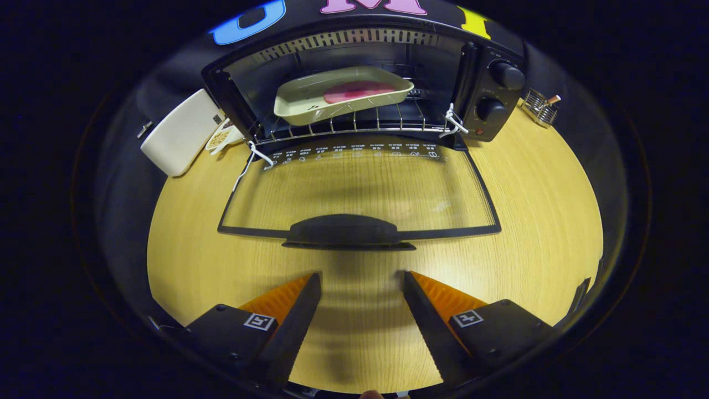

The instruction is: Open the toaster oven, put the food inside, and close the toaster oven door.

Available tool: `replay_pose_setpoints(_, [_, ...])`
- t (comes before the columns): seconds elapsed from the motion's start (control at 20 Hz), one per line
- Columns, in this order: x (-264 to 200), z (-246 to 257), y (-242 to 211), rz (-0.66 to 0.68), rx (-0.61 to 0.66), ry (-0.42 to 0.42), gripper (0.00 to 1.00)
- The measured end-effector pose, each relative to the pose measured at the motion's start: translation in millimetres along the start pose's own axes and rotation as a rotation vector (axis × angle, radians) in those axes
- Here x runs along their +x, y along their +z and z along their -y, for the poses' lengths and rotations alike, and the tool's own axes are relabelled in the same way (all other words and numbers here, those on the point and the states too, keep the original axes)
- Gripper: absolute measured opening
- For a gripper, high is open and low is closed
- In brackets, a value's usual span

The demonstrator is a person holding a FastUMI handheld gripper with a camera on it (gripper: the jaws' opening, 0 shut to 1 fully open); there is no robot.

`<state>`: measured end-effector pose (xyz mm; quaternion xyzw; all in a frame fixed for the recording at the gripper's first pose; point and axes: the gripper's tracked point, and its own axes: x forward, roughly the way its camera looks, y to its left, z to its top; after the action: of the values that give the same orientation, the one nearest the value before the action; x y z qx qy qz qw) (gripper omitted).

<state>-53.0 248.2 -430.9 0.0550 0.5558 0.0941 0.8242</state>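
Note:
A black toaster oven [487, 94] stands at the back of the wooden table. Its glass door [360, 188] hangs fully open and lies flat towards me, with the black handle [346, 230] at its front edge. Inside, on the wire rack [354, 124], rests a cream baking tray [310, 102] that holds a pink slab of food [357, 90]. My gripper [361, 277] is open, nothing between its fingers. It hovers over the table just short of the door handle, a small gap apart from it.
A white rectangular container [180, 133] and a small dish of nuts [221, 137] sit left of the oven. A small wire rack [540, 106] stands to the oven's right. Two knobs [507, 75] are on the oven's right panel. Bare wooden table [543, 221] lies on both sides.

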Motion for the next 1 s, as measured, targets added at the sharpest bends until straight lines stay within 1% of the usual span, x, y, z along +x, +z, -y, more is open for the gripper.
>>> replay_pose_setpoints(0.15, [4.5, 2.6, 15.6, 0.014, 0.019, -0.024, 0.99])
replay_pose_setpoints(0.2, [3.3, 2.2, 10.9, -0.001, 0.008, -0.026, 0.99])
replay_pose_setpoints(0.4, [-11.7, 8.0, 22.7, 0.076, -0.048, -0.045, 1.0])
replay_pose_setpoints(0.45, [-19.6, 7.6, 33.8, 0.122, -0.038, -0.042, 1.0])
replay_pose_setpoints(0.55, [-24.8, 6.3, 36.4, 0.134, -0.001, -0.028, 0.99])
replay_pose_setpoints(0.65, [-38.6, 6.7, 41.7, 0.16, -0.017, -0.022, 1.0])
replay_pose_setpoints(1.0, [-56.3, 3.0, 62.4, 0.248, -0.032, 0.0, 1.0])
